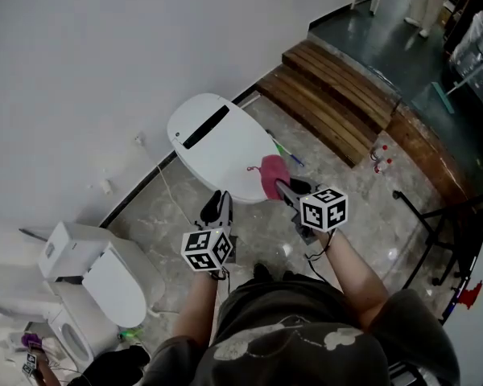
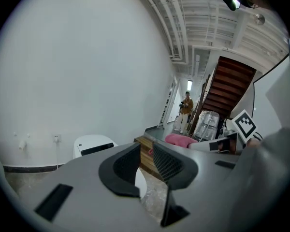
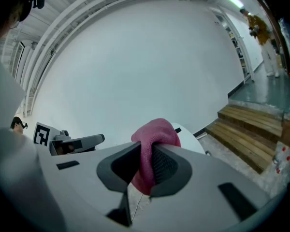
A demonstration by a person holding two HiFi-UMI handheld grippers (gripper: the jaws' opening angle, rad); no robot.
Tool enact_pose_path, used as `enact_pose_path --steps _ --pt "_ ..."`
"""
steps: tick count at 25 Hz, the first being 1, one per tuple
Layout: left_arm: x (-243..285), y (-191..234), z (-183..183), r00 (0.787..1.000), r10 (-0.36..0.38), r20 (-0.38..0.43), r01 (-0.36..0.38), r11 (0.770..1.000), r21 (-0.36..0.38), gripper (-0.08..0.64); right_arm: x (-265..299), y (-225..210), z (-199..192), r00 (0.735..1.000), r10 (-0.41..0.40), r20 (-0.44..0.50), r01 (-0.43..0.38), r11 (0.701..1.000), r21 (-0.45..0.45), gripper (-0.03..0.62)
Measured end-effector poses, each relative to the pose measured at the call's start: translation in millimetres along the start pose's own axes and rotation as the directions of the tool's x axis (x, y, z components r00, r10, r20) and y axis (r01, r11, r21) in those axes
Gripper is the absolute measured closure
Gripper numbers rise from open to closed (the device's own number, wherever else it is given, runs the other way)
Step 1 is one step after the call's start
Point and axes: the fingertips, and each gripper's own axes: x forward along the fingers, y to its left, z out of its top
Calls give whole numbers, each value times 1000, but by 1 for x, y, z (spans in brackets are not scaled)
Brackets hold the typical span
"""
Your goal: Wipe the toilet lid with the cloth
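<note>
Cloth (image 3: 154, 129) sits bunched in the right claw (image 3: 145, 154); left claw (image 2: 145, 152) narrow, empty. Dragging across the lid (image 1: 217, 147) might pull it loose.

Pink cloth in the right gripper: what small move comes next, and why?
Probably lower the right gripper until the pink cloth presses on the toilet lid: its jaws clamp the cloth, which seems to hang above the lid's near edge.

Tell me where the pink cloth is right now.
In the head view, the pink cloth is pinched in the right gripper, at the near right edge of the white toilet lid.
</note>
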Motion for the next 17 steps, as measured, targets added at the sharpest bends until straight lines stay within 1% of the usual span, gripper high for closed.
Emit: enact_pose_path --steps 1,3,5,7,10,17 --pt "-2 -5 0 1000 -4 0 4 1000 11 468 -4 1 -1 1000 4 3 -4 1000 0 543" --pt "-6 -11 1 1000 2 2 -2 999 33 531 -12 4 -2 1000 14 14 -14 1000 -14 543" --pt "-11 -17 1 1000 13 7 -13 999 37 549 -23 11 3 998 41 40 -39 997 -61 543" --pt "-16 -22 1 1000 24 14 -24 999 37 552 -35 21 9 994 85 69 -76 990 -122 543" --pt "-21 -30 -1 999 32 9 -32 999 38 552 -48 26 5 991 118 57 -106 978 -180 543" --pt "-25 -44 -13 1000 10 -13 -11 1000 -27 554 -57 14 -4 995 99 34 -92 984 -154 543"
